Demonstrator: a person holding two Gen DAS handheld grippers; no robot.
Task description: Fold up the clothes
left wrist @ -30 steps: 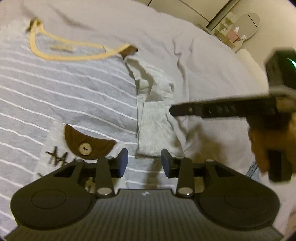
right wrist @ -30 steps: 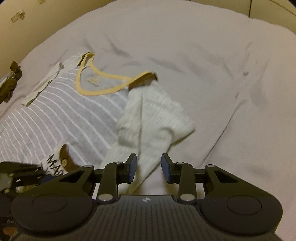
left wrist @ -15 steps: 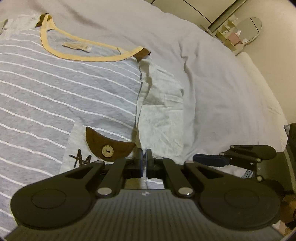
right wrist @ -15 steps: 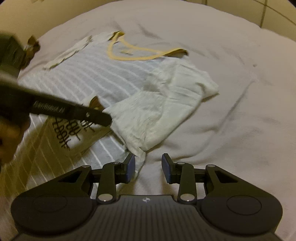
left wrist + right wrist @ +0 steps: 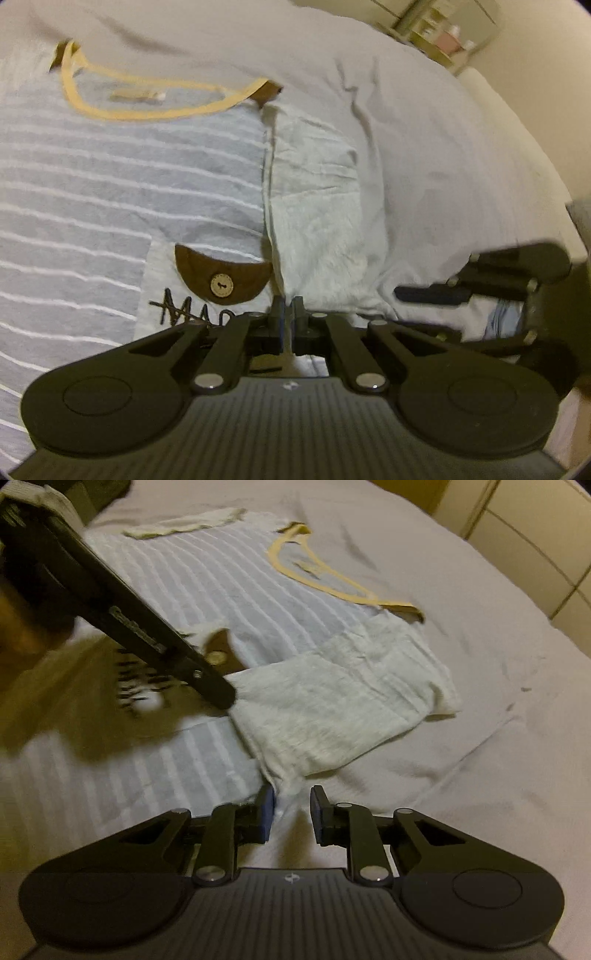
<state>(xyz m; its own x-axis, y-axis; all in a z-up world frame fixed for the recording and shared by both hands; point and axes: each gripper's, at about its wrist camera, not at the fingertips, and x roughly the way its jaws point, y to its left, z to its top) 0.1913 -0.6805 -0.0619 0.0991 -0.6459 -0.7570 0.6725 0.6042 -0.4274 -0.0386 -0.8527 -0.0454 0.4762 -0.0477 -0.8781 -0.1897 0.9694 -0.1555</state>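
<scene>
Since the earlier frames both grippers have come low to the near hem of the sleeve, and the left gripper [image 5: 287,309], which stood open, is now clenched on the cloth at the seam where the sleeve [image 5: 317,206] meets the striped body. The right gripper [image 5: 292,814] has swung across the bed and its jaws are closing; the corner of the sleeve [image 5: 332,701] lies between them, but the pads do not press on it yet.

The striped shirt [image 5: 129,177] lies spread flat, front up, on the grey bed sheet [image 5: 480,738], near the left side of the bed in the right wrist view. Its yellow collar [image 5: 147,110] points to the far edge, and the brown pocket flap [image 5: 221,277] sits just beside the left gripper.

As I judge it, the task is only at its beginning. The shirt is laid out and smoothed, but no fold is visible: both sleeves are still stretched outward. What is left is to carry this sleeve over the body, then the other sleeve, and then to fold the body itself.
</scene>
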